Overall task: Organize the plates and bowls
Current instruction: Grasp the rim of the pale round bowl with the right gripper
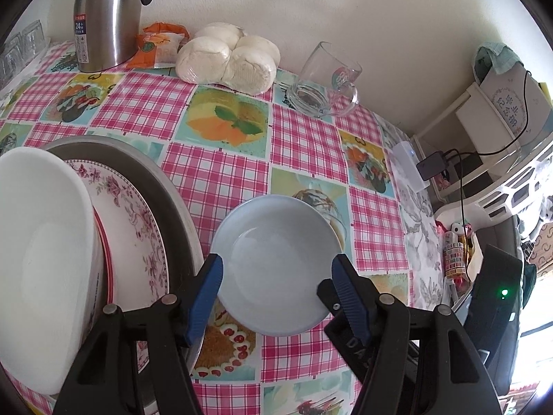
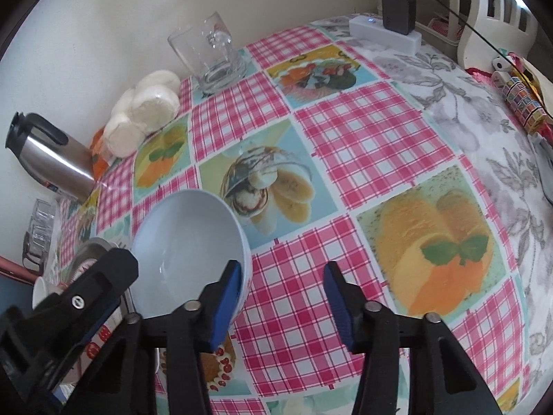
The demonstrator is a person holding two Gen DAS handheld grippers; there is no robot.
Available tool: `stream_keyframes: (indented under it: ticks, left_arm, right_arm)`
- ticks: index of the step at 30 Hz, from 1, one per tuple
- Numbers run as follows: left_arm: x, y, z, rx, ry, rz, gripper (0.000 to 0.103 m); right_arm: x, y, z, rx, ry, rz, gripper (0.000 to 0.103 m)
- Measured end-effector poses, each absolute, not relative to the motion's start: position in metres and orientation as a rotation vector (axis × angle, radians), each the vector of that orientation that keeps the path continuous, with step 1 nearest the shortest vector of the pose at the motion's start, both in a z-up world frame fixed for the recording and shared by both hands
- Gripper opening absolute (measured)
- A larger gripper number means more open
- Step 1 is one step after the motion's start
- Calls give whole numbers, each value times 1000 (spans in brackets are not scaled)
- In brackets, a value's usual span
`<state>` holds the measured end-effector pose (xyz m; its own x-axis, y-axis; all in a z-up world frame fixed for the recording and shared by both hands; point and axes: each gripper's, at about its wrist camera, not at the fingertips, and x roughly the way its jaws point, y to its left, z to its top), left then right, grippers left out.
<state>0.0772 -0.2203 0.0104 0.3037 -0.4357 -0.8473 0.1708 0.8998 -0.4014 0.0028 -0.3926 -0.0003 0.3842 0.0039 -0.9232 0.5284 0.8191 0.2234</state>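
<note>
A pale blue bowl (image 1: 276,269) sits upright on the checked tablecloth. My left gripper (image 1: 278,261) hovers over it, open, and its blue fingertips line up with the bowl's left and right rim without any visible press. My right gripper (image 2: 281,269) is open too. Its left finger overlaps the blue bowl (image 2: 186,249) just inside the near rim, and its right finger is over bare cloth. At the left a steel basin (image 1: 172,193) holds a floral plate (image 1: 128,214), a red-rimmed plate and a white bowl (image 1: 45,242), all standing on edge.
Along the wall stand a steel thermos (image 1: 103,17), a snack packet (image 1: 155,48), bagged white buns (image 1: 228,55) and a glass mug (image 1: 321,83). A white power strip (image 2: 383,34) with a black charger lies at the table's far right edge. Beyond it are shelves and clutter.
</note>
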Motion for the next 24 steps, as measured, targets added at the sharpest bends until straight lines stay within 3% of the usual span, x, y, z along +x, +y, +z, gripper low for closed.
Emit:
stream_keyframes:
  ticks: [8,15,24]
  left_arm:
    - [80,-218,6,-265,1216,-408,64]
    - [79,-219,7,-253,1213,-406,64]
    - [78,-224,5,-228,1215,-410,64]
  right_arm:
    - [9,-381,-9,545,1157,-316,34]
    - [9,-379,-8,557,1135,-290,11]
    - [2,-387,-5,558,1127,-305,10]
